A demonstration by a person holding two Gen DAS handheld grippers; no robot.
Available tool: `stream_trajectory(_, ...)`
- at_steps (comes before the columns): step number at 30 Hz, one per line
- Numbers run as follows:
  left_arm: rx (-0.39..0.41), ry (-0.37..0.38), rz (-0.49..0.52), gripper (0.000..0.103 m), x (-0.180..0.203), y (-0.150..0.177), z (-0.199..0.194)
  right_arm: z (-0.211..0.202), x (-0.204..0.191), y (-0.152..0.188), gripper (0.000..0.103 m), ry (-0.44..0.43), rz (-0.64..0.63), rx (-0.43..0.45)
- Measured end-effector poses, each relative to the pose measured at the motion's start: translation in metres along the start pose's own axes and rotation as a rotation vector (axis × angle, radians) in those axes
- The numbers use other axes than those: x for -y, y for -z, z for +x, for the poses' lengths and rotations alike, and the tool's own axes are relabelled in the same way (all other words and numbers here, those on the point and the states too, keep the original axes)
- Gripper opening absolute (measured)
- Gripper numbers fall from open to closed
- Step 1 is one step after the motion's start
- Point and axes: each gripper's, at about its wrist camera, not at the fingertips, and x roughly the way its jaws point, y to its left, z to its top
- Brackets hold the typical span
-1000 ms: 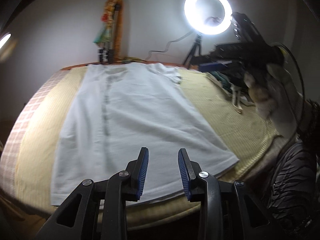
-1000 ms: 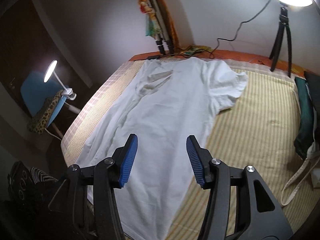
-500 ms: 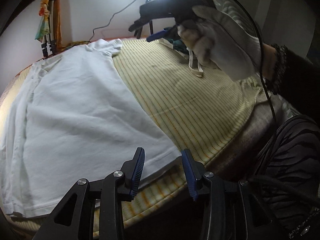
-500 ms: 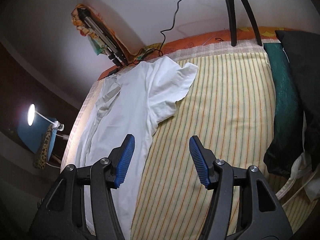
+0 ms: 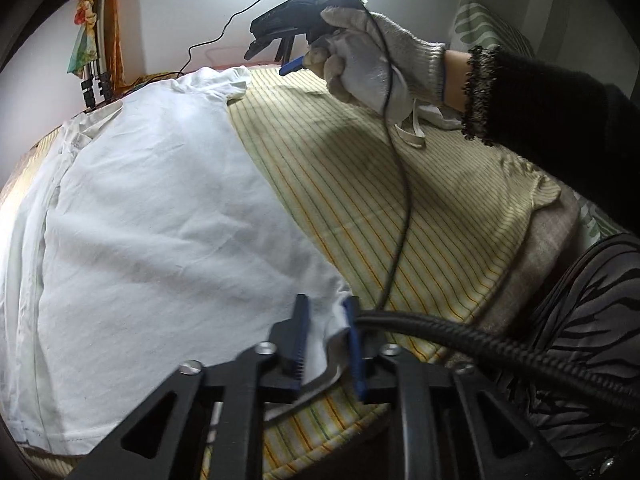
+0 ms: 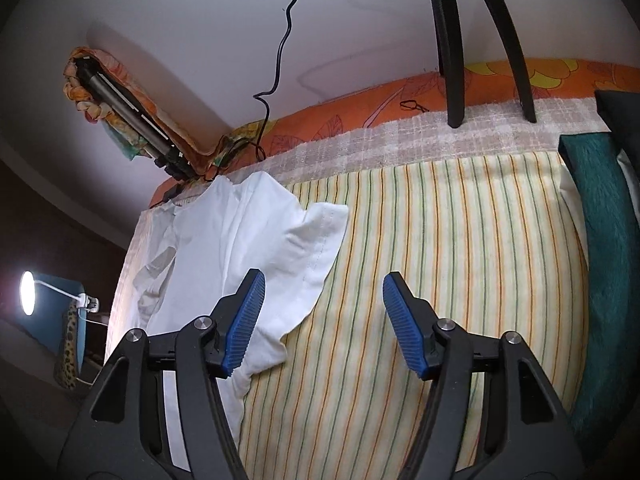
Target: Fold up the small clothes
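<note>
A white T-shirt lies flat on the striped sheet, its collar toward the wall. My left gripper is at the shirt's near right hem corner; its jaws are closing and the blue pads pinch the bunched cloth between them. In the right wrist view, the shirt's right sleeve spreads out on the sheet. My right gripper hovers just beside that sleeve, its jaws opening with only bare sheet between them; its left finger overlaps the sleeve's edge. A gloved hand holds it.
Tripod legs of a ring light stand at the bed's far edge. A teal cloth lies along the right side. A folded tripod wrapped in floral fabric leans on the wall. A black cable hangs across the sheet.
My left gripper moved right to the hem corner and closed onto it. The right gripper swung right and down from over the shirt's body to beside the sleeve, opening wider.
</note>
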Motion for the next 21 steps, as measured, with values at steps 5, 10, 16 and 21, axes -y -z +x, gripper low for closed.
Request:
stream_trajectory(5, 0.004, 0.034, -0.050, 0.002, -0.011, -0.003, -0.003, 0.010, -0.003, -0.010, 0.072, 0.001, -0.033, 0.001)
stream_trajectory(10, 0.018, 0.065, -0.094, 0.001, -0.018, -0.007, -0.011, 0.022, -0.009, -0.020, 0.073, 0.039, -0.083, 0.008)
stream_trajectory(16, 0.037, 0.091, -0.118, 0.001, -0.022, -0.013, -0.021, 0.035, -0.005, -0.036, 0.073, 0.034, -0.060, 0.021)
stream_trajectory(21, 0.058, 0.100, -0.131, 0.001, -0.027, -0.015, -0.027, 0.053, -0.011, -0.034, 0.073, 0.039, -0.089, -0.020)
